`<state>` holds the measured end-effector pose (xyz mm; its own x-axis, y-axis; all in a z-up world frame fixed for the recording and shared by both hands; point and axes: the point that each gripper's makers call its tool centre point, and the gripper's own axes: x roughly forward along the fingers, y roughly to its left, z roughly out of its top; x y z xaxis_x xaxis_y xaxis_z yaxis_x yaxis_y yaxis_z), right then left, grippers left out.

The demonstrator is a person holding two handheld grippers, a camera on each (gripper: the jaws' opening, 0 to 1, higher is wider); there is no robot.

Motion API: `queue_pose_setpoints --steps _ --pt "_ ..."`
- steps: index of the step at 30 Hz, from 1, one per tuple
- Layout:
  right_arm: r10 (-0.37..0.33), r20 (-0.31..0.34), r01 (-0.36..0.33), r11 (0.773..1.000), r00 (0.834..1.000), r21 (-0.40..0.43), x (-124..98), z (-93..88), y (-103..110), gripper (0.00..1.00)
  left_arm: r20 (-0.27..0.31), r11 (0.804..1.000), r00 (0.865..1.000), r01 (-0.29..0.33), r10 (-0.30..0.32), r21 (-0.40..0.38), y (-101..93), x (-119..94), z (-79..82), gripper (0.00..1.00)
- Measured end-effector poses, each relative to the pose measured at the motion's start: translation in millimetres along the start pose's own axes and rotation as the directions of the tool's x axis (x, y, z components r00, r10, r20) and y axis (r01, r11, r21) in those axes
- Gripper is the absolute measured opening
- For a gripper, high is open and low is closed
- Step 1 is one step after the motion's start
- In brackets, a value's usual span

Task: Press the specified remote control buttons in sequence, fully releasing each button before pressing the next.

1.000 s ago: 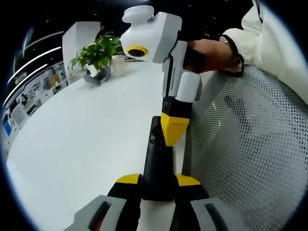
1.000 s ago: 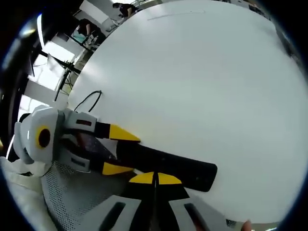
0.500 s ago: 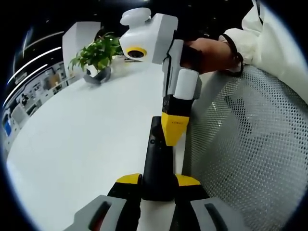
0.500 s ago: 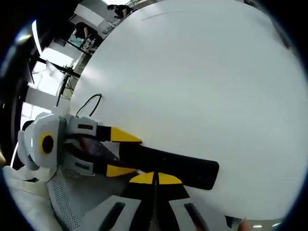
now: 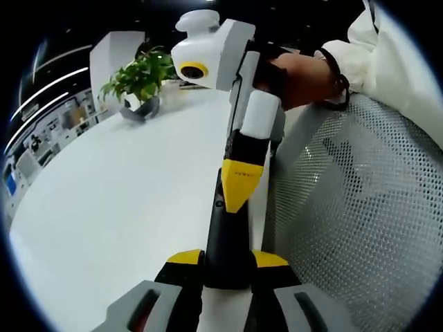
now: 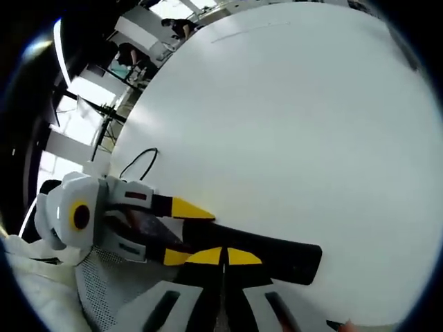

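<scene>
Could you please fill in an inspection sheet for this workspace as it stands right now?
Surface: white table, bare around the job.
Job's things: black remote, lying along the table's edge.
Clutter: nothing seen.
Grippers: left tool shut on the remote's near end; right tool shut, its yellow tip over the remote's button end.
Cables: thin black cable looped on the table beyond the left tool.
Surroundings: potted plant at the far end; mesh chair back beside the table; a person's hand and white sleeve.
</scene>
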<state>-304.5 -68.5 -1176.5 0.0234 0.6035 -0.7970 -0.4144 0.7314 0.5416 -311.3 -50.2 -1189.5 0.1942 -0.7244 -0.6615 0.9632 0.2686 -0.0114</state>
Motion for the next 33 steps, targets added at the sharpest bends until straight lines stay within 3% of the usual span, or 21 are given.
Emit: queue_pose_setpoints --steps 9,17,33 --pt "-0.051 -0.017 0.05 0.996 0.999 -0.069 2.7 -2.8 -4.4 0.0 0.006 1.0 1.0 0.0 0.0 -0.006 -0.1 -0.3 0.1 0.25" --pt "-0.035 -0.011 0.035 0.999 0.999 -0.034 2.1 -2.1 -6.8 0.0 0.012 1.0 1.0 0.0 0.001 -0.012 -0.3 0.6 0.3 0.25" --pt "-0.082 0.023 0.084 0.991 0.996 -0.104 3.4 4.0 -7.7 0.0 0.009 1.0 1.0 -0.001 0.001 -0.007 0.0 0.8 0.6 0.25"
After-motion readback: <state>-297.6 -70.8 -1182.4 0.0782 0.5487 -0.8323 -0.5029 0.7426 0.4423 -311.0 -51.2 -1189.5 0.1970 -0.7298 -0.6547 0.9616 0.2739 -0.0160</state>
